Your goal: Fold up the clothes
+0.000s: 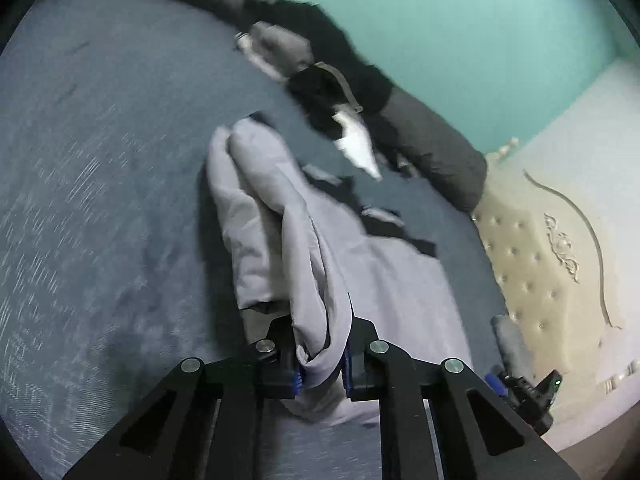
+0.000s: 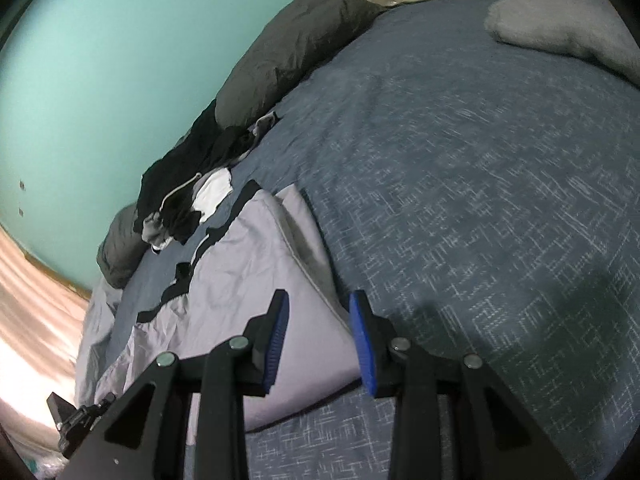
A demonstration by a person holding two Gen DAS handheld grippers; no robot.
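Note:
A light grey garment (image 1: 260, 208) with black trim lies spread on the blue-grey bed cover (image 1: 100, 160). My left gripper (image 1: 320, 364) is shut on a bunched fold of it, and the cloth rises from the bed into the jaws. In the right wrist view the same garment (image 2: 224, 280) lies flat, folded along its right edge. My right gripper (image 2: 320, 340) hovers open over that edge, its blue pads (image 2: 276, 340) apart with nothing between them. The right gripper also shows in the left wrist view at the lower right (image 1: 520, 392).
A heap of black and white clothes (image 1: 332, 92) (image 2: 184, 196) sits by dark grey pillows (image 1: 432, 148) along the teal wall. A cream tufted headboard (image 1: 532, 264) bounds one side. A grey cushion (image 2: 560, 28) lies at the far corner of the bed cover (image 2: 480, 160).

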